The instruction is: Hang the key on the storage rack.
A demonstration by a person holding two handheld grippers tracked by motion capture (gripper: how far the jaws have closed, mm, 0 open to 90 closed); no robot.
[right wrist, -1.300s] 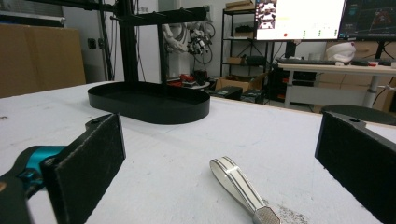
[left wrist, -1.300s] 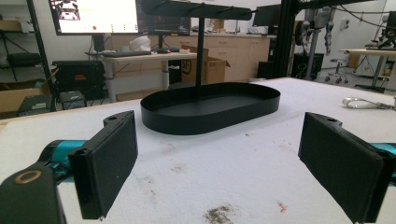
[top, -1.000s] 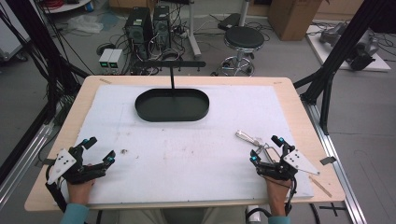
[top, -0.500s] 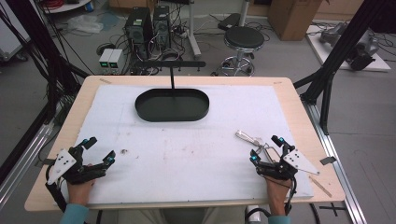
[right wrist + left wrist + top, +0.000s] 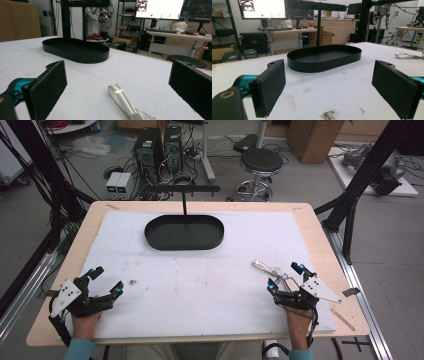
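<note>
A black oval tray (image 5: 184,233) (image 5: 325,60) (image 5: 75,52) stands at the back middle of the white mat, with a thin post and crossbar (image 5: 184,189) rising behind it. A shiny metal utensil (image 5: 265,267) (image 5: 122,99) lies at the front right, handle pointing toward the tray. My right gripper (image 5: 285,276) (image 5: 118,68) is open just in front of it, jaws wide on either side of the utensil's near end without touching it. At the front left, my left gripper (image 5: 106,279) (image 5: 329,85) rests open on the mat, holding nothing. The utensil (image 5: 405,55) also glints far right in the left gripper view.
The white mat (image 5: 200,270) covers a wooden table (image 5: 320,240). Black frame struts (image 5: 350,205) stand off the right edge. A stool (image 5: 259,162) and computer cases (image 5: 160,145) sit on the floor behind the table.
</note>
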